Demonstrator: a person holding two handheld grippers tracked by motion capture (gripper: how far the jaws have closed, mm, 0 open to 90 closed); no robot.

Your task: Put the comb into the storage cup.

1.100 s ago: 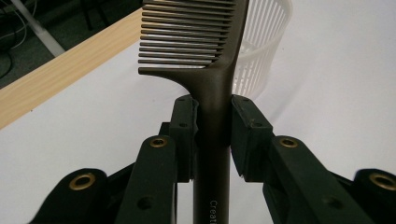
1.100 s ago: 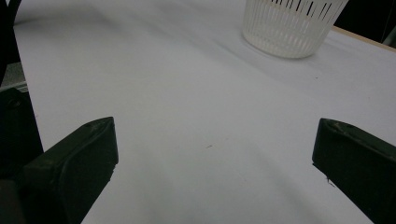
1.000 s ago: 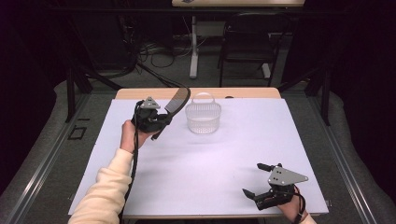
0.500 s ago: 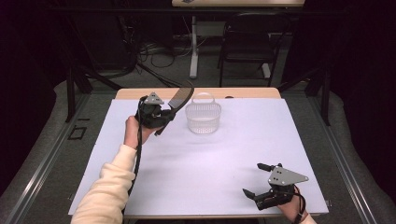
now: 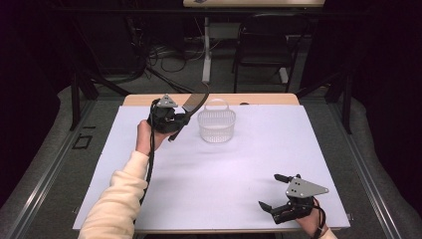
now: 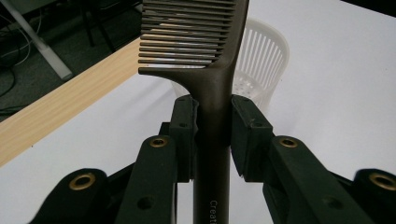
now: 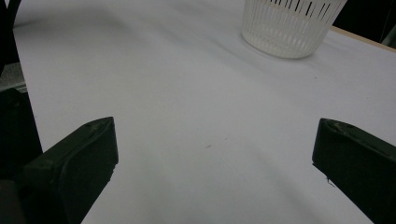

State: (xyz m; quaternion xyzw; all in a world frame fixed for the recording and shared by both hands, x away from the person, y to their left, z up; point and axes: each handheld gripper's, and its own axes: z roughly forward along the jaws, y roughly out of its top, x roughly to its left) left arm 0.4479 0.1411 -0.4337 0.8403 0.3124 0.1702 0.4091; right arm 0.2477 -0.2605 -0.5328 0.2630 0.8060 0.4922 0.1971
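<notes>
My left gripper (image 5: 175, 119) is raised above the far left of the white table and is shut on the handle of a dark brown comb (image 5: 195, 101). In the left gripper view the comb (image 6: 212, 60) stands up between the jaws, its teeth at the top, with the white slatted basket (image 6: 261, 65) just behind it. That basket (image 5: 216, 124) stands on the table right of the comb. My right gripper (image 5: 273, 191) rests near the front right edge, open with nothing between its fingers (image 7: 79, 158).
A white sheet (image 5: 234, 169) covers the table, with a wooden strip (image 5: 259, 99) showing along the far edge. Beyond it are a chair (image 5: 261, 45), table legs and cables on the floor. The basket (image 7: 292, 23) lies far ahead in the right gripper view.
My left gripper has carried the comb a little to the right, closer to the basket. The right gripper has stayed put.
</notes>
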